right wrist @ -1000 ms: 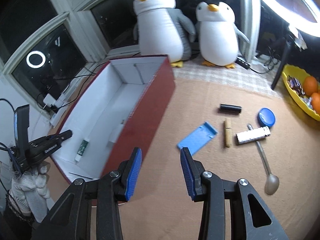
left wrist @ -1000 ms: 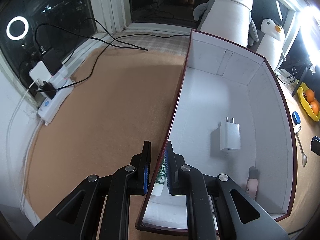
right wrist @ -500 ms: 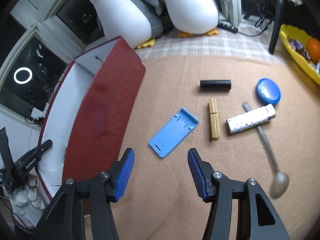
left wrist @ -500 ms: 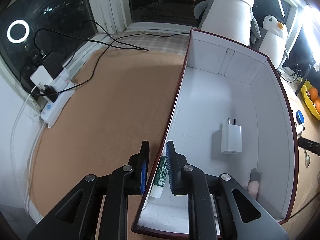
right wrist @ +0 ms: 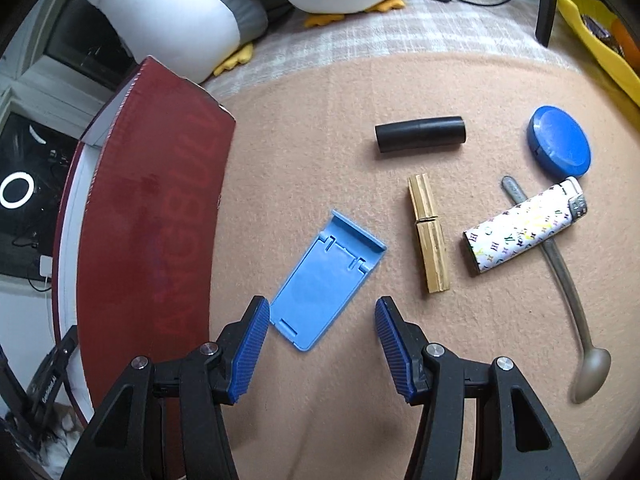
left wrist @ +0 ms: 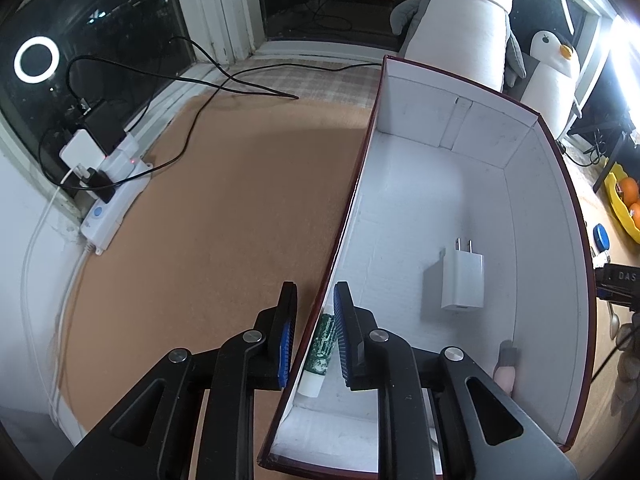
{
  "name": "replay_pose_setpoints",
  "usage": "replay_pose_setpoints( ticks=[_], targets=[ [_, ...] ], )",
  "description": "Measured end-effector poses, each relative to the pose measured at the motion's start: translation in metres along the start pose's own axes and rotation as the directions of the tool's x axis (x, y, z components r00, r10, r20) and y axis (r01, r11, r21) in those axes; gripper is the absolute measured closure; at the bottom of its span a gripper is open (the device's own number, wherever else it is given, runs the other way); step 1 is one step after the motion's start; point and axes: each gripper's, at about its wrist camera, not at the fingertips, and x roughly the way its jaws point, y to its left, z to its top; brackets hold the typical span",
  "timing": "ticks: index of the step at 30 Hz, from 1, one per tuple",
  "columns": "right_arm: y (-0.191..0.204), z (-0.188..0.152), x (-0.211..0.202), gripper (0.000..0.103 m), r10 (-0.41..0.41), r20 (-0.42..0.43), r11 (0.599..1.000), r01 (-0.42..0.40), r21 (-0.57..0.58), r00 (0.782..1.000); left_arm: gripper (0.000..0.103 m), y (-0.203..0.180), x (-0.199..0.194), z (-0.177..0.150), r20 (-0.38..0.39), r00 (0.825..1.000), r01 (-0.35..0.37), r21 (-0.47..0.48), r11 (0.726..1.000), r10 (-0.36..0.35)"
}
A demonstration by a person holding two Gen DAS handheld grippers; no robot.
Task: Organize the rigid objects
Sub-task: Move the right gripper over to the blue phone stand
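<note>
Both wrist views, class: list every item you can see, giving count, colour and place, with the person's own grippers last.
Cardboard box: 1, dark red outside, white inside, on the tan mat.
USB charger plug: 1, white, on the box floor.
Small tube: 1, green and white, inside the box by its left wall.
Folding phone stand: 1, light blue, on the mat beside the box.
Cylinder: 1, black, mat.
Gold stick: 1, mat.
Patterned lighter: 1, white, lying across the spoon.
Metal spoon: 1, grey, mat.
Round lid: 1, blue, mat.
Plush penguins: 2, white and grey, behind the box.
Power strip: 1, white, windowsill.
Left gripper: straddling the box's left wall.
Right gripper: open over the stand.
</note>
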Motion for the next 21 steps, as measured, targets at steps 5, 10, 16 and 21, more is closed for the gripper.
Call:
replay_pose_setpoints(
  ticks=[5, 10, 16, 21],
  targets=[
    [0.013, 0.008, 0.006, 0.054, -0.035, 0.001, 0.999, 0.035, -0.036, 0.999, 0.086, 0.0, 0.001, 0.0, 0.002, 1.0, 0.003, -0.003, 1.0, -0.003],
    [0.037, 0.007, 0.015, 0.06, -0.117, 0.01, 0.983, 0.117, -0.141, 0.993, 0.086, 0.001, 0.001, -0.001, 0.002, 1.0, 0.009, -0.002, 1.0, -0.009],
    [0.061, -0.005, 0.021, 0.067, -0.222, 0.055, 0.923, 0.227, -0.309, 0.974, 0.086, 0.0, 0.001, -0.001, 0.003, 1.0, 0.012, -0.003, 1.0, -0.012],
    [0.06, -0.015, 0.017, 0.079, -0.226, 0.076, 0.912, 0.238, -0.335, 0.971, 0.088, 0.001, 0.003, -0.001, 0.01, 1.0, 0.01, -0.015, 1.0, -0.01]
  ],
)
